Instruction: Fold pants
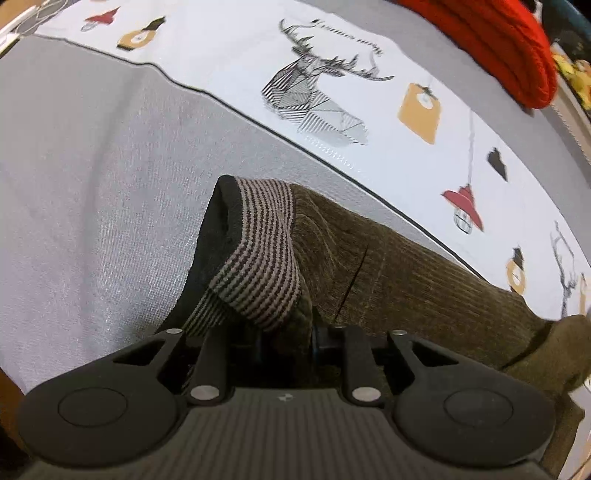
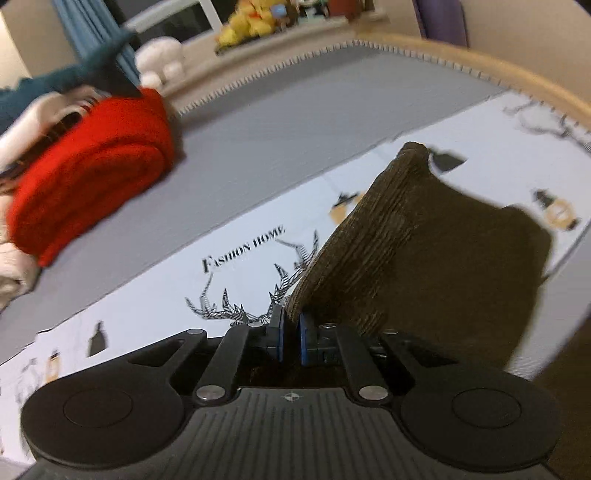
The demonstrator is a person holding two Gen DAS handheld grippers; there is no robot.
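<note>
Olive-brown corduroy pants point(image 1: 406, 266) with a striped knit waistband point(image 1: 258, 251) lie across the bed. My left gripper point(image 1: 286, 332) is shut on the waistband end, and the cloth bunches up over its jaws. In the right wrist view the pants point(image 2: 436, 251) hang lifted off the sheet in a raised fold. My right gripper point(image 2: 290, 328) is shut on a corduroy edge, which is pinched between its blue pads point(image 2: 304, 332). That view is blurred.
The bed carries a grey sheet point(image 1: 92, 166) and a white printed strip with deer and lantern motifs point(image 1: 332, 92). A rolled red knit garment point(image 2: 92, 166) lies on the grey part by other clothes. Beyond it are the wooden bed edge point(image 2: 480, 55) and a shelf with plush toys point(image 2: 255, 22).
</note>
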